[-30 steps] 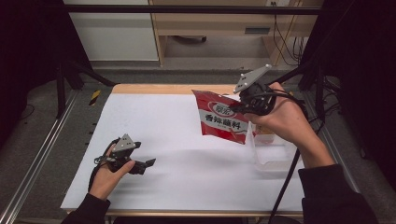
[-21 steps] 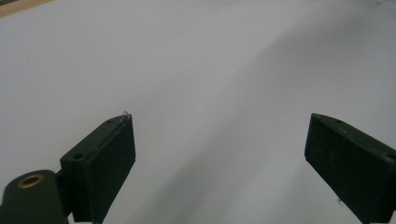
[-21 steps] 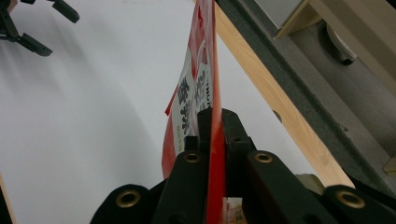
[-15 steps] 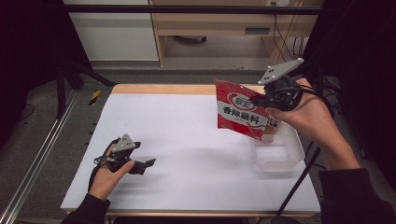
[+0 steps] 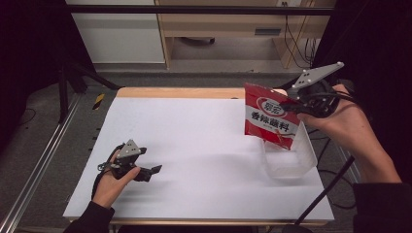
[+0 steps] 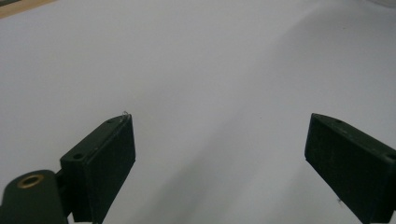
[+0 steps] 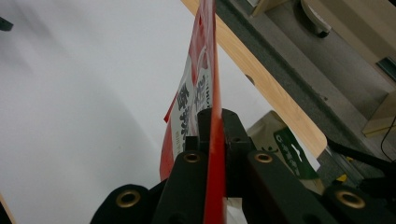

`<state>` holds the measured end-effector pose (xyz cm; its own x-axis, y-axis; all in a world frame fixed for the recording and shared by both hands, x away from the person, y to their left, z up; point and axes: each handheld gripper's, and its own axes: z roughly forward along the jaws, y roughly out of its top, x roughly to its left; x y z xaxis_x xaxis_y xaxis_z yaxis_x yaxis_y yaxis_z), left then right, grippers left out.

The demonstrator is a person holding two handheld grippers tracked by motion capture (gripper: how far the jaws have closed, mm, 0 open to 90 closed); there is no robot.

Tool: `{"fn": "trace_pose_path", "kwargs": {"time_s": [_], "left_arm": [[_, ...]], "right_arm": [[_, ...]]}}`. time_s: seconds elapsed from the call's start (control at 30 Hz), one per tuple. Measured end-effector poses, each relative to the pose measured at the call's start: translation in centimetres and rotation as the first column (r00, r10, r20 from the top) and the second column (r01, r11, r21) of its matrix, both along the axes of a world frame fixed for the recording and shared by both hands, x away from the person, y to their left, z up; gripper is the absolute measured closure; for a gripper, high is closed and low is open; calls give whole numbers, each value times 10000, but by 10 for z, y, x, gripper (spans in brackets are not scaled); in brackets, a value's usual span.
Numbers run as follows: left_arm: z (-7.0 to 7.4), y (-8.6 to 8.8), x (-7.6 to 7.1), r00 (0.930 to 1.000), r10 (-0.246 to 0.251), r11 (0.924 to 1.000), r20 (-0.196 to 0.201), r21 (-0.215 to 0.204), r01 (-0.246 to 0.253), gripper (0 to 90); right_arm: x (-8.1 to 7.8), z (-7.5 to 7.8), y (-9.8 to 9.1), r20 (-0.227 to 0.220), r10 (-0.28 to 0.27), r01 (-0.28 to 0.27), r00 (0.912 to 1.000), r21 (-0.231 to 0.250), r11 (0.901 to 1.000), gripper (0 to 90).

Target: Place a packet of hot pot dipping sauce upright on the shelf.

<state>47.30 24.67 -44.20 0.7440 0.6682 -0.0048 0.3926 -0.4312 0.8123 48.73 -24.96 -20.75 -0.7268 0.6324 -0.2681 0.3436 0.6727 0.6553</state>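
Counting what sits on the white worktop (image 5: 204,145): one red seasoning packet with white Chinese lettering (image 5: 270,121), one clear rectangular plastic tub (image 5: 286,162), and two hand-held black tongs. From the high view, the right tongs (image 5: 290,103) hold the packet by its upper right corner, so that it hangs in the air at the far right of the worktop, its lower edge over the near-left part of the tub and slightly tilted. The tub stands at the right edge of the worktop, under the person's right hand (image 5: 340,121). The left tongs (image 5: 154,170) rest low at the near left of the worktop in the person's left hand (image 5: 114,179), well apart from packet and tub.

The right gripper view adds what the high view cannot: the packet (image 7: 196,100) seen edge-on, pinched tight between the two jaws of the right tongs (image 7: 215,123), with the pale wooden rim of the worktop (image 7: 271,93) behind it and a brown pouch with a green label (image 7: 280,144) just beyond the jaws. The left gripper view gives the state of the left tongs (image 6: 219,140): jaws spread wide, nothing between them, bare white worktop (image 6: 210,60) beneath.
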Motion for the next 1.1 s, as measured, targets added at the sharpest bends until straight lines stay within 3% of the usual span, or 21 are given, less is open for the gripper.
{"fn": "trace_pose_path", "kwargs": {"time_s": [0.57,1.1], "left_arm": [[-1,-1,0,9999,-69,10000,-73,16,69,88],[-4,-7,-1,9997,-215,9997,-144,81,216,88]], "right_arm": [[-2,-21,-46,-435,-800,798,9958,-61,9968,894],[10,-53,-54,-897,-672,678,9937,45,9977,894]]}}
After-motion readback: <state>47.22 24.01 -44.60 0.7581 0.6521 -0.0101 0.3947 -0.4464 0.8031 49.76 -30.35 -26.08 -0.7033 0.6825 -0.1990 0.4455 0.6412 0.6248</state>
